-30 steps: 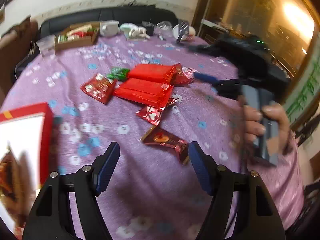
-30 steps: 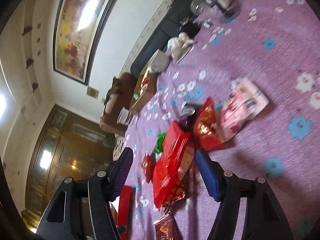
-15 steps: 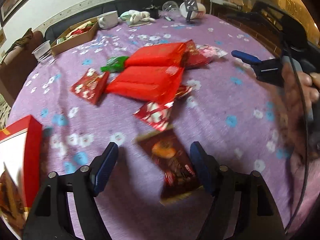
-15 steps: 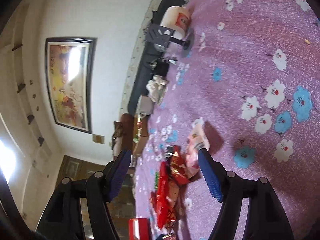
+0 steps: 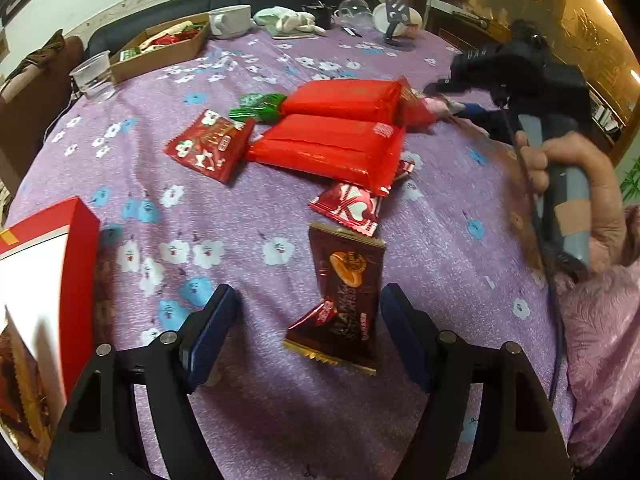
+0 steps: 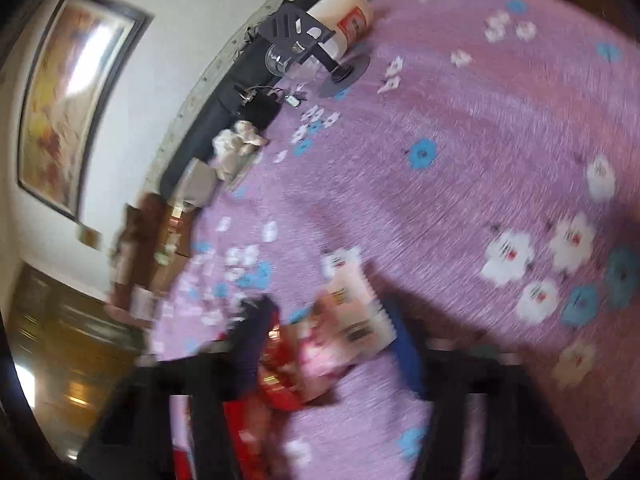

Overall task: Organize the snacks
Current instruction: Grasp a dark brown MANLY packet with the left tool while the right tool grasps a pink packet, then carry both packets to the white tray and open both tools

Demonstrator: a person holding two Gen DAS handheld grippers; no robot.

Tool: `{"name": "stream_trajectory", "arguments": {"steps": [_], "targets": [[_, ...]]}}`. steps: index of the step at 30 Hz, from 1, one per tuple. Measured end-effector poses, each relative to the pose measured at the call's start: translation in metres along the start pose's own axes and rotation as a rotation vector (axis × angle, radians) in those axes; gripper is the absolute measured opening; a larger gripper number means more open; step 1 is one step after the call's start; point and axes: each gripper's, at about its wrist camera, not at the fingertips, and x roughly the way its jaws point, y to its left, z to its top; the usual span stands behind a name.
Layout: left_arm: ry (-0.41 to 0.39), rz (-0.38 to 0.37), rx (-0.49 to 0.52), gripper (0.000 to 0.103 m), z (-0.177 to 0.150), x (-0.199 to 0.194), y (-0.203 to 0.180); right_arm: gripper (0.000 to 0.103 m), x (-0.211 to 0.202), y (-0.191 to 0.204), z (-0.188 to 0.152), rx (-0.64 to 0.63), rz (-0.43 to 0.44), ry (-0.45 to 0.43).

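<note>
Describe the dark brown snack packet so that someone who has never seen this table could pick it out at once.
Start at the purple flowered tablecloth and find the pile of red packets in its middle. Nearer the camera, between the open left gripper fingers, lies the dark brown packet. It alone is brown with an orange emblem; its neighbours are bright red.

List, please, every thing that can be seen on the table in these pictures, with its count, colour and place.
tablecloth: 1, purple with white and blue flowers, covers the table
long red packs: 2, red, centre, side by side
green packet: 1, green, at the packs' left end
red snack packet: 1, red with white print, left of the packs
red-white packet: 1, under the nearer pack's corner
brown packet: 1, dark brown, between the left tool's fingers, untouched
pink packet: 1, pale pink, in the right tool
red box: 1, left edge
cardboard tray: 1, brown, far left
plastic cup: 1, clear, beside the tray
mug: 1, white, far side
left tool: open
right tool: just closing on the pink packet
</note>
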Motion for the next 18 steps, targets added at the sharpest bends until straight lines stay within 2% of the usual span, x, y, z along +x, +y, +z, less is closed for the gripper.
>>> {"name": "stream_trajectory", "arguments": {"steps": [1, 3, 5, 6, 7, 8, 13, 15, 18], "targets": [[-0.009, -0.002, 0.014, 0.074, -0.001, 0.000, -0.003, 0.023, 0.002, -0.003, 0.000, -0.017, -0.007, -0.003], [-0.016, 0.005, 0.047, 0.073, -0.001, 0.002, -0.009, 0.020, 0.002, -0.013, 0.002, -0.007, 0.045, 0.028], [-0.034, 0.002, 0.071, 0.054, -0.002, 0.001, -0.013, 0.016, 0.003, -0.022, 0.004, 0.036, 0.097, 0.062], [-0.041, 0.000, 0.073, 0.049, -0.001, 0.000, -0.014, 0.015, 0.003, -0.026, 0.005, 0.065, 0.127, 0.079], [-0.047, -0.003, 0.069, 0.036, -0.001, 0.000, -0.013, 0.014, 0.003, -0.030, 0.006, 0.097, 0.168, 0.098], [-0.052, -0.009, 0.064, 0.034, 0.000, 0.000, -0.012, 0.014, 0.003, -0.031, 0.007, 0.111, 0.198, 0.111], [-0.065, -0.027, 0.024, 0.031, 0.001, -0.001, -0.006, 0.012, 0.000, -0.030, 0.007, 0.151, 0.280, 0.134], [-0.071, -0.048, 0.003, 0.030, -0.001, -0.002, -0.002, 0.007, -0.001, -0.032, 0.008, 0.173, 0.323, 0.140], [-0.075, -0.047, -0.016, 0.030, -0.003, -0.004, 0.002, 0.006, -0.005, -0.027, 0.010, 0.150, 0.319, 0.133]]}}
